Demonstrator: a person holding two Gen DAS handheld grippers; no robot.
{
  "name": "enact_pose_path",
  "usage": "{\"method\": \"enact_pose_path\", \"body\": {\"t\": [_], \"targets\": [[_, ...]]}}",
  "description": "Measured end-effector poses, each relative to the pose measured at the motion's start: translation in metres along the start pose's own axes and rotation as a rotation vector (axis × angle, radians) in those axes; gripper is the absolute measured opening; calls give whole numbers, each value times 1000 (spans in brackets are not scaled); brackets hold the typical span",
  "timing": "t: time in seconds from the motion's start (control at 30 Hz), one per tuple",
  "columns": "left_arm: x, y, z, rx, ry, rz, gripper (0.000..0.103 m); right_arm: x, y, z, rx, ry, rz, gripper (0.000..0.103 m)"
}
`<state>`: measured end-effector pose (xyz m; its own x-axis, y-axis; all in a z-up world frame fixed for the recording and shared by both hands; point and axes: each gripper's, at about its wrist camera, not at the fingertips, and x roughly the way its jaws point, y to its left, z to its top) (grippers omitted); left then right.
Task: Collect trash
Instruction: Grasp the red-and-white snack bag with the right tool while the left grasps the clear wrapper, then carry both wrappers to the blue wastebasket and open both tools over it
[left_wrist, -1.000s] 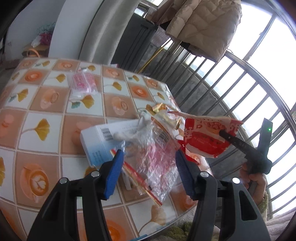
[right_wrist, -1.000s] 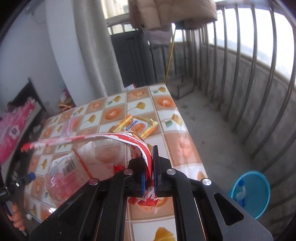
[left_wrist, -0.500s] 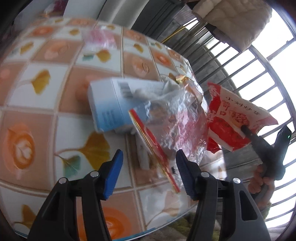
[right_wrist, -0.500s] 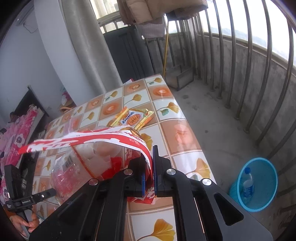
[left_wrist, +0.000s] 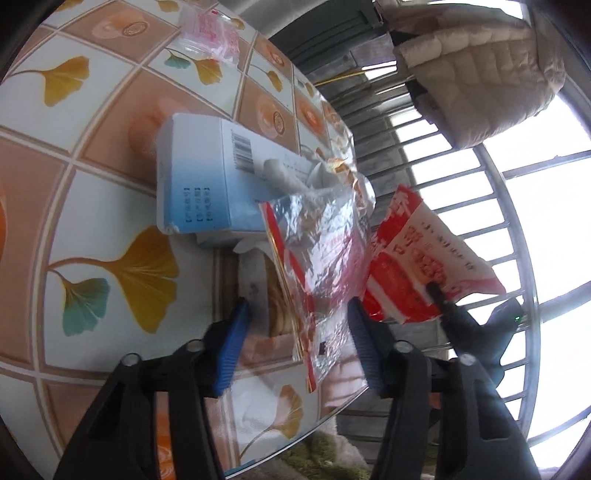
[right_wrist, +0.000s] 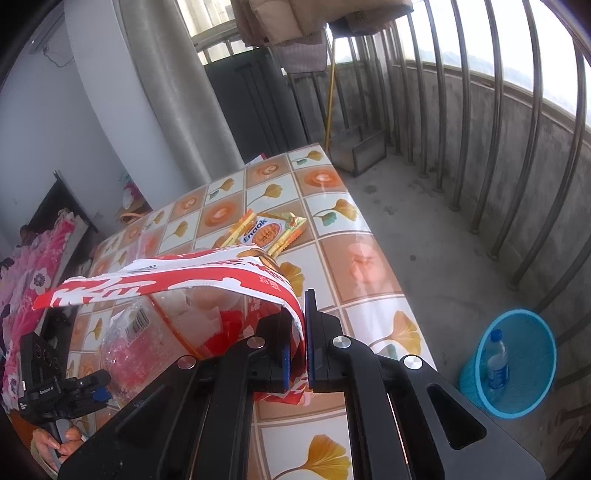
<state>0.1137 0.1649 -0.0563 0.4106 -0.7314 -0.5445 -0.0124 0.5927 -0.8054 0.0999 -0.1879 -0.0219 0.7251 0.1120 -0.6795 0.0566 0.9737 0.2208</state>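
Observation:
A crumpled clear plastic wrapper (left_wrist: 325, 251) with a red edge lies on the tiled table (left_wrist: 110, 122), partly over a blue and white box (left_wrist: 195, 177). My left gripper (left_wrist: 300, 347) straddles the wrapper's near end. Its jaws are closing, and the blue pads (left_wrist: 236, 343) still stand clear of the plastic. My right gripper (right_wrist: 297, 347) is shut on a red and white snack bag (right_wrist: 177, 284), held up over the table's edge; the left wrist view shows this bag (left_wrist: 417, 258) to the right of the wrapper. A gold snack wrapper (right_wrist: 266, 232) lies farther along the table.
A small pink bag (left_wrist: 210, 29) lies at the table's far side. On the concrete floor to the right stands a blue bin (right_wrist: 524, 402) with a plastic bottle (right_wrist: 496, 362) in it. Metal railings (right_wrist: 509, 147) run along the balcony. A person's hand (right_wrist: 55, 443) grips the left handle.
My left gripper has sunk toward the table and rolled, so the clear wrapper now sits between its narrower jaws. The right gripper has stayed put with the bag.

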Motion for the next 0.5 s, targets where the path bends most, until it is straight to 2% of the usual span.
{"method": "enact_pose_path", "body": {"t": [0.17,0.27,0.5], "targets": [[-4,-2,-1,6,-12,-45,19,0,0,1,-2,0,-1,5],[-6,-6,-2,24,-15,-65,10,0,-1,2,-2,0,2,5],[-18,-23,-1,72,-27,-145,5,-3,1,-2,1,-16,3,4]]}}
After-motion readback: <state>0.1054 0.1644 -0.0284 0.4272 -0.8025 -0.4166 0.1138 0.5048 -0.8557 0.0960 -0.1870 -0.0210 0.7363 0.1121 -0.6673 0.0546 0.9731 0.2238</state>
